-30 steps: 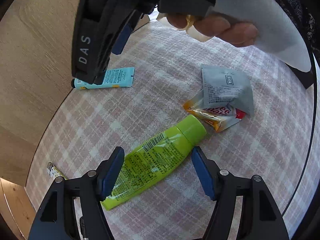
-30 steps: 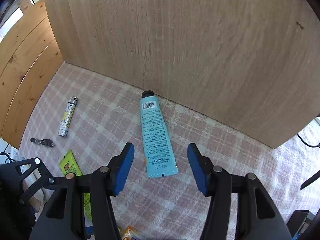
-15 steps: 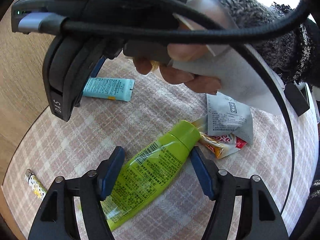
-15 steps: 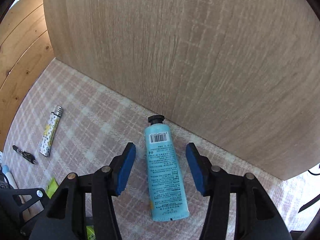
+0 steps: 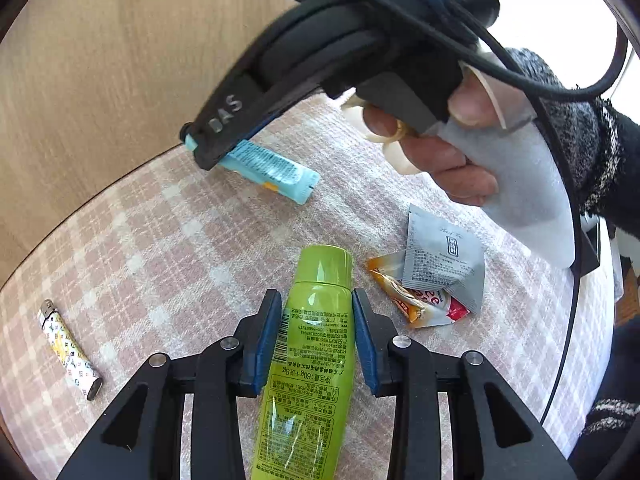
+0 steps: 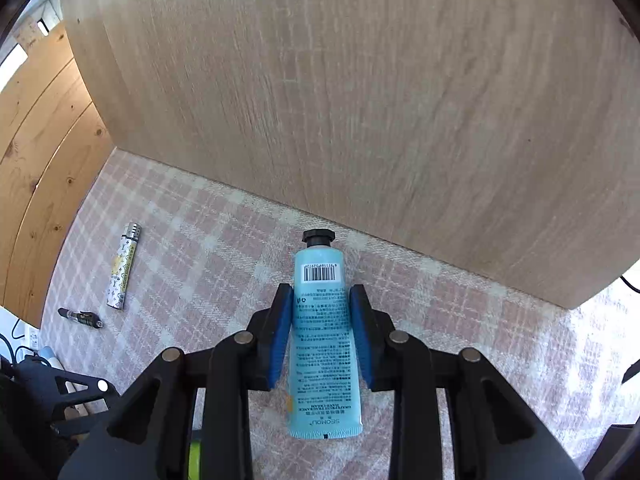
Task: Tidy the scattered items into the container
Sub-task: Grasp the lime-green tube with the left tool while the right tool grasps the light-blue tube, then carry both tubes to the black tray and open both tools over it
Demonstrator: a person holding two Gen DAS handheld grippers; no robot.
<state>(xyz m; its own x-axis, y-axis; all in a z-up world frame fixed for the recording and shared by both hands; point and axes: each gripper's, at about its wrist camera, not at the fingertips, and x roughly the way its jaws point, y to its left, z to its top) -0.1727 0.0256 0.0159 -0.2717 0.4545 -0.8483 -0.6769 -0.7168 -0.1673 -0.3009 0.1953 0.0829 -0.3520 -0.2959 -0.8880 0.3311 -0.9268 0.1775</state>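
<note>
Pink-and-white checked cloth (image 5: 192,240) is spread over the tabletop, with a pale wooden panel (image 6: 360,100) standing at its far edge. A green tube (image 5: 316,344) is framed by the blue pads of the left gripper (image 5: 314,336); its fingers are narrowing, and the pads are seen right against the tube's sides. A light-blue hand cream tube (image 6: 322,340), black cap toward the panel, is flanked in the same way by the right gripper (image 6: 320,332), whose fingers are also closing with the pads at the tube's edges. Whether either tube is lifted off the cloth cannot be told. A patterned lighter (image 5: 70,350) lies well to the left. A grey sachet (image 5: 440,260) rests partly on an orange-and-red packet (image 5: 420,304), near the green tube's cap. No container is seen.
</note>
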